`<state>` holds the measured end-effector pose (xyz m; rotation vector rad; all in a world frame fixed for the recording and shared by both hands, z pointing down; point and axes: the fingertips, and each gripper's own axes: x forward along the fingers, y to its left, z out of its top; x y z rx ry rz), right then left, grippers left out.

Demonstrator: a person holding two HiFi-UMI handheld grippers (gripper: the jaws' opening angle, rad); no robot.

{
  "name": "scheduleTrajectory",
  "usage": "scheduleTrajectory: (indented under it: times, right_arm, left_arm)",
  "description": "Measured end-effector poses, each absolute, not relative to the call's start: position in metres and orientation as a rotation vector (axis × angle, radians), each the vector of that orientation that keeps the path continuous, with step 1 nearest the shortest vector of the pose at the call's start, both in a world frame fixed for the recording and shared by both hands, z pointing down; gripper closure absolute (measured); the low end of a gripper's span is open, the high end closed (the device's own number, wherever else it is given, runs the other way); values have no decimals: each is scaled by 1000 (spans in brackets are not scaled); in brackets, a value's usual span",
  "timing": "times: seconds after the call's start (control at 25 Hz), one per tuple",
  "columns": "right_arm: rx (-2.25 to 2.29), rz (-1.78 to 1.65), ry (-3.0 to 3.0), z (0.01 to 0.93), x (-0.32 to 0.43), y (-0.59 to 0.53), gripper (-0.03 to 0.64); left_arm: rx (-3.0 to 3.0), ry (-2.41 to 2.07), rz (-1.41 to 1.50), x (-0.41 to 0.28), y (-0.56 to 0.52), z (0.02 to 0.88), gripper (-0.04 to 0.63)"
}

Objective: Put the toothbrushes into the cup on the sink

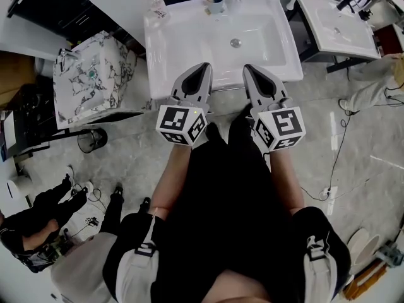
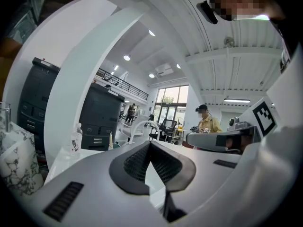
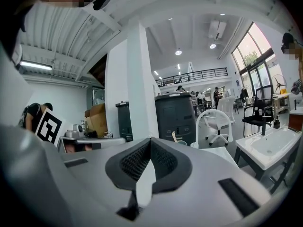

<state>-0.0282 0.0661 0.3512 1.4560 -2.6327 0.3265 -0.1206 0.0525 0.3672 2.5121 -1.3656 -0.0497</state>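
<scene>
Both pairs of jaws are closed tip to tip and hold nothing. The left gripper (image 2: 150, 144) shows only a thin wedge of light below its meeting pads, and the right gripper (image 3: 150, 141) looks the same. In the head view the 2 grippers hang side by side over the near rim of the sink (image 1: 183, 40), pointing toward it.

The cup (image 1: 215, 2) stands at the middle of the sink's back edge, well apart from both grippers. A clear bottle (image 1: 156, 9) stands at the back left corner. 1 or 2 thin sticks rise from the cup. They are probably toothbrushes, but they are too small to be sure of. I can make out no toothbrush lying loose in the basin or on its rim.

A toothbrush should be light, stiff and thin, with a smooth plastic handle that could slip or swivel between the pads. A hold across the middle of the handle looks safest. The cup seems light enough to tip if a handle knocks its rim.

The inside of the cup cannot be seen from here. A marbled box (image 1: 91, 74) stands left of the sink, and a 2nd sink (image 1: 334, 24) stands at right.
</scene>
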Motion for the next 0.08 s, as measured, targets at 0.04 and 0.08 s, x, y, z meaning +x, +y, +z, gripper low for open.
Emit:
scheduleTrajectory:
  times: [0.04,0.08]
  right_arm:
    - [1455,323,-2633,351,-29,66,588]
    - [1454,319,-2633,350,-29,67,588]
  left_arm:
    - [2512,-1368,-52,-121,53,367,581]
    - [2511,-1369,-54,-122,53,366,581]
